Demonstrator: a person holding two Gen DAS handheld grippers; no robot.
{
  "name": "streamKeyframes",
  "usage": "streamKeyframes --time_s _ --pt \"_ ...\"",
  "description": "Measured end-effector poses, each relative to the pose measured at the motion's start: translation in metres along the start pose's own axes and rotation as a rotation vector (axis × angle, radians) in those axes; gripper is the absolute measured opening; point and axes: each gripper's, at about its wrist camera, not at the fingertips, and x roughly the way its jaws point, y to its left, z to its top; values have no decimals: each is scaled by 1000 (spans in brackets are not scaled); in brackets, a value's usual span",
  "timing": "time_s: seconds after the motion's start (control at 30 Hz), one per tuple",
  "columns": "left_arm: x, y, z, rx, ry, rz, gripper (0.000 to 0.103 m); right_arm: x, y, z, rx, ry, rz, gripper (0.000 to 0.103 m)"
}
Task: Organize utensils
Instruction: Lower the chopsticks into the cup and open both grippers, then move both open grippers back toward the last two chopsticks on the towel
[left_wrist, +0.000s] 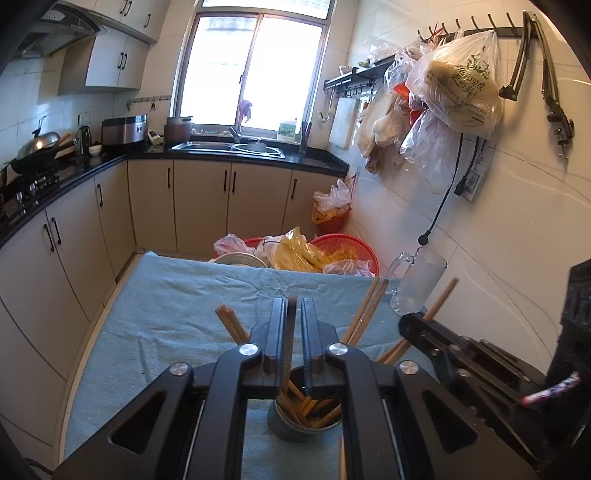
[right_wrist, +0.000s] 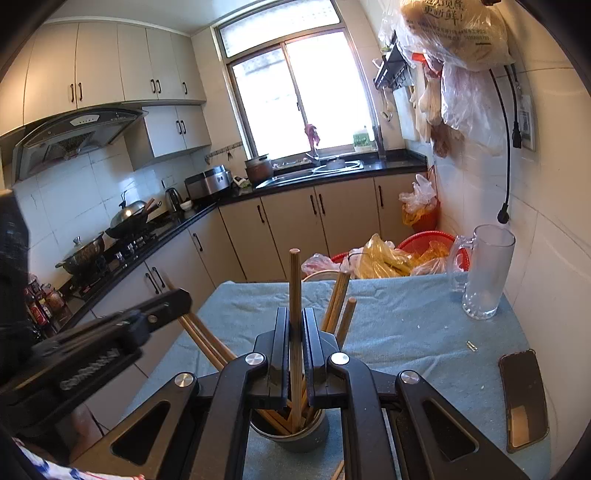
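Two hand-held grippers worked over a round grey holder (right_wrist: 290, 434) that stood on a table covered with a blue-green cloth (right_wrist: 406, 325), in a small kitchen with a window and a sink at the far end. The right gripper (right_wrist: 295, 328) had its jaws clamped on a single upright wooden chopstick (right_wrist: 294, 280), whose lower end reached down into the holder among the others. The left gripper (left_wrist: 294, 321), seen from its own camera just above the same holder (left_wrist: 295, 430), had its jaws drawn nearly together with only a narrow slit between them; something thin and dark showed in that slit, but whether it was a chopstick could not be told.

A good number of chopsticks (left_wrist: 308, 408) already stood in the holder, leaning outward at several angles, so the gathering appeared well advanced. The chopstick in the right gripper seemed to be at the point of being let go into the holder, which would be the step in hand. No loose chopsticks were plainly seen lying on the cloth, though a wooden tip showed at the bottom edge of both views.

A clear glass mug (right_wrist: 484, 273) stood empty near the wall, and a phone (right_wrist: 522, 398) lay at the table's right edge.
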Motion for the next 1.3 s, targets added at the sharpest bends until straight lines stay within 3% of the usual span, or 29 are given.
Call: streamKeyframes --time_s 0.1,0.2,0.3,0.43,0.6,0.97,1.3 --pt "-11 -2 -3 5 -18 1 33 3 1 -2 1 8 0 7" --pt "-26 -3 -6 0 -45 -8 42 0 3 -2 0 7 4 14" --pt "-39 -3 -9 0 -56 -13 45 -8 5 -1 -9 -10 -2 25" --pt "-56 -3 -15 9 -73 6 47 -21 8 1 -13 -31 -7 28" --pt "-74 -3 -24 23 -81 48 54 -40 6 0 -5 -52 -21 40" --pt "-100 4 -53 19 -23 117 62 -76 -11 -28 55 -41 -57 48" --pt "-115 -4 -90 73 13 181 66 -94 -31 -63 118 5 -84 54"
